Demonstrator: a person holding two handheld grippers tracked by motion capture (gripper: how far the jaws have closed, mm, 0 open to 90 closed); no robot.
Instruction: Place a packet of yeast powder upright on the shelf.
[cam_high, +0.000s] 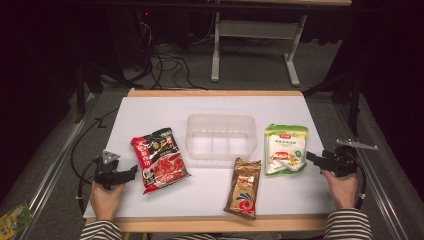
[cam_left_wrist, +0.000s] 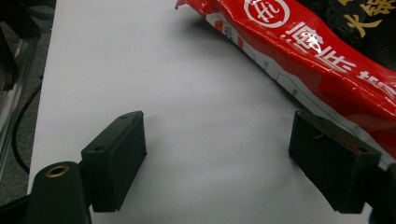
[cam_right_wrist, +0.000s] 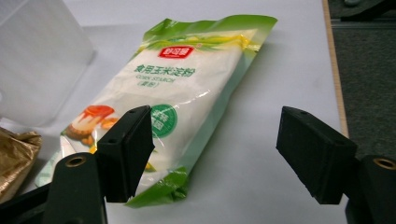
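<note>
A red and black snack packet (cam_high: 159, 160) lies left of centre on the white table. My left gripper (cam_high: 131, 171) rests level just left of it, open; in the left gripper view its jaws (cam_left_wrist: 217, 135) stand wide over bare table, the right one beside the red packet's (cam_left_wrist: 303, 51) edge. A green and white starch packet (cam_high: 285, 148) lies at the right. My right gripper (cam_high: 310, 157) points at its right side, open. In the right gripper view nothing is pressed between the jaws (cam_right_wrist: 217, 126), and the starch packet (cam_right_wrist: 187, 84) lies ahead and left.
A clear plastic container (cam_high: 220, 118) stands mid-table, its wall (cam_right_wrist: 37, 56) left of the starch packet. A gold-brown packet (cam_high: 243, 187) lies near the front edge. Cables and a desk frame (cam_high: 216, 50) lie beyond the table. A small green packet (cam_high: 12, 220) is on the floor, lower left.
</note>
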